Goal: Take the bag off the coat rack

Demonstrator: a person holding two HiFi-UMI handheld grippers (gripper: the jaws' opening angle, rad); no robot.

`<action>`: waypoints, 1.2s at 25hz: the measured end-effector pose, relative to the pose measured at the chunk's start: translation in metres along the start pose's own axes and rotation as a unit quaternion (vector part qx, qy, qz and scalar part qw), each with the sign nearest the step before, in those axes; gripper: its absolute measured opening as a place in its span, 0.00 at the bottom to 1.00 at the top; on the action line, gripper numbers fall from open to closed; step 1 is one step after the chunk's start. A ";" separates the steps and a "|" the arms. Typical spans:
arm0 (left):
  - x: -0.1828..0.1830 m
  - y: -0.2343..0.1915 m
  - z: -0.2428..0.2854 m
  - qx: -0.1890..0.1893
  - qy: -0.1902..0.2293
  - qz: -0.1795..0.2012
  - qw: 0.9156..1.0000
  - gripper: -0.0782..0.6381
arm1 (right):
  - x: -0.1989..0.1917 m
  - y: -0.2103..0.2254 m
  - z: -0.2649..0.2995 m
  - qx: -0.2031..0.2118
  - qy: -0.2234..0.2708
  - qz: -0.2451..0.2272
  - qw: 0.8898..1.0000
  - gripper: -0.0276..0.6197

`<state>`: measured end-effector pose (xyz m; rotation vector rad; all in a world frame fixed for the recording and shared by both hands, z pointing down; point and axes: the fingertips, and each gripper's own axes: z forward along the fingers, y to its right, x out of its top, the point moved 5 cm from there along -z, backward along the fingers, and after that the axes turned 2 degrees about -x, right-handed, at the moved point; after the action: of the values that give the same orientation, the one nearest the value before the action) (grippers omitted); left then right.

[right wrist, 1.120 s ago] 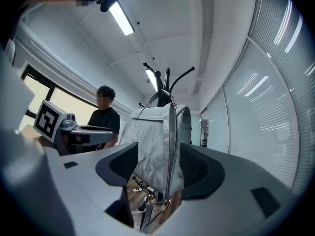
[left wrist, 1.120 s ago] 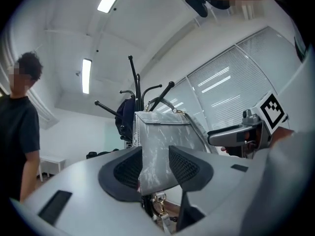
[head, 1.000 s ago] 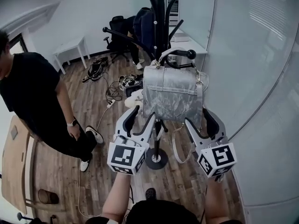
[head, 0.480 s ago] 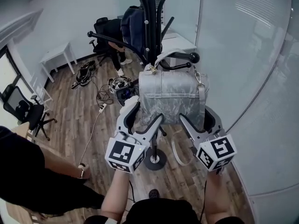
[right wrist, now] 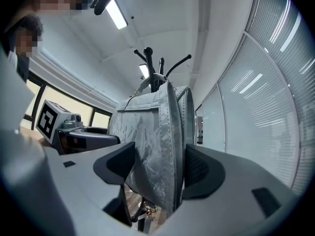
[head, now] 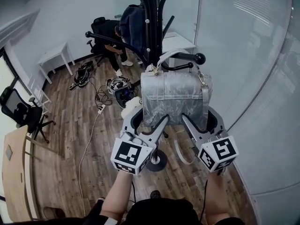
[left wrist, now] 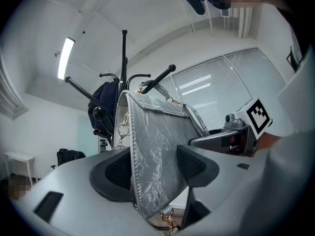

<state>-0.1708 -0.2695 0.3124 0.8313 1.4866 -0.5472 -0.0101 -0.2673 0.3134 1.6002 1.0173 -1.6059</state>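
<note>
A silver-grey handbag point(head: 176, 95) hangs by its top handle from a black arm point(head: 187, 60) of the coat rack point(head: 151, 22). My left gripper point(head: 150, 117) is under the bag's lower left corner, and its jaws are closing with that corner between them. In the left gripper view the bag point(left wrist: 157, 156) lies near one pad, with a gap to the other. My right gripper point(head: 199, 116) stands open around the lower right corner. In the right gripper view the bag point(right wrist: 152, 151) fills most of the space between the pads. Its shoulder strap point(head: 180, 149) loops down below.
A curved glass wall point(head: 253, 78) runs close on the right. The rack's round base point(head: 157, 161) stands on the wood floor between my arms. A dark jacket point(head: 133, 22) hangs on the rack's far side. Cables point(head: 101, 95), an office chair point(head: 21, 111) and a white table point(head: 54, 55) lie to the left.
Both grippers have risen slightly, so the bag's bottom corners sit deeper between the jaws. The left jaws have spread wider. The person in black at the left has left the view.
</note>
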 end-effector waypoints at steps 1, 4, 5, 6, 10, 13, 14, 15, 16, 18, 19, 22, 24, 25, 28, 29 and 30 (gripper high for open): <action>0.000 0.001 0.000 0.001 0.000 0.002 1.000 0.50 | 0.000 0.000 -0.001 -0.003 0.001 -0.002 1.000 0.50; -0.002 0.002 0.001 0.001 0.002 0.004 1.000 0.49 | -0.001 0.000 -0.001 -0.010 0.003 -0.006 1.000 0.50; -0.002 0.002 0.002 0.000 0.003 0.004 1.000 0.49 | -0.001 0.001 -0.001 -0.011 0.003 -0.006 1.000 0.49; -0.002 0.001 0.002 -0.001 0.005 0.004 1.000 0.48 | -0.001 0.001 -0.002 -0.011 0.004 -0.006 1.000 0.48; -0.002 0.002 0.000 0.001 0.009 0.010 1.000 0.47 | -0.002 0.001 -0.004 -0.013 0.007 -0.001 1.000 0.44; 0.000 0.003 -0.002 0.002 0.011 0.014 1.000 0.46 | 0.000 0.000 -0.006 -0.014 0.007 0.000 1.000 0.42; 0.001 0.004 -0.003 0.001 0.012 0.014 1.000 0.46 | 0.001 0.000 -0.006 -0.012 0.008 -0.002 1.000 0.41; 0.002 0.004 -0.004 0.000 0.011 0.013 1.000 0.46 | 0.001 0.000 -0.007 -0.010 0.008 -0.004 1.000 0.41; 0.003 0.004 -0.005 -0.002 0.010 0.012 1.000 0.46 | 0.002 -0.001 -0.008 -0.009 0.008 -0.004 1.000 0.41; 0.005 0.005 -0.007 -0.002 0.009 0.012 1.000 0.45 | 0.004 -0.002 -0.011 -0.008 0.007 -0.005 1.000 0.40; 0.006 0.006 -0.008 -0.001 0.010 0.013 1.000 0.45 | 0.005 -0.003 -0.012 -0.008 0.007 -0.006 1.000 0.39; 0.010 0.009 -0.012 0.007 0.013 0.023 1.000 0.44 | 0.008 -0.004 -0.014 -0.002 0.006 -0.010 1.000 0.39; 0.013 0.012 -0.016 0.011 0.014 0.023 1.000 0.44 | 0.011 -0.005 -0.016 0.005 0.007 -0.017 1.000 0.38; 0.015 0.014 -0.017 0.014 0.014 0.021 1.000 0.43 | 0.014 -0.006 -0.018 0.010 0.009 -0.022 1.000 0.38; 0.023 0.019 -0.021 0.026 0.015 0.021 0.999 0.43 | 0.021 -0.007 -0.022 0.022 0.018 -0.030 0.999 0.36; 0.026 0.022 -0.022 0.032 0.017 0.023 0.999 0.43 | 0.023 -0.006 -0.024 0.025 0.021 -0.031 0.999 0.36; 0.029 0.024 -0.023 0.038 0.019 0.027 0.999 0.43 | 0.027 -0.005 -0.025 0.028 0.024 -0.031 0.999 0.36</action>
<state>-0.1655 -0.2317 0.2896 0.9421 1.4805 -0.5539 -0.0034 -0.2409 0.2885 1.6672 1.0655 -1.6576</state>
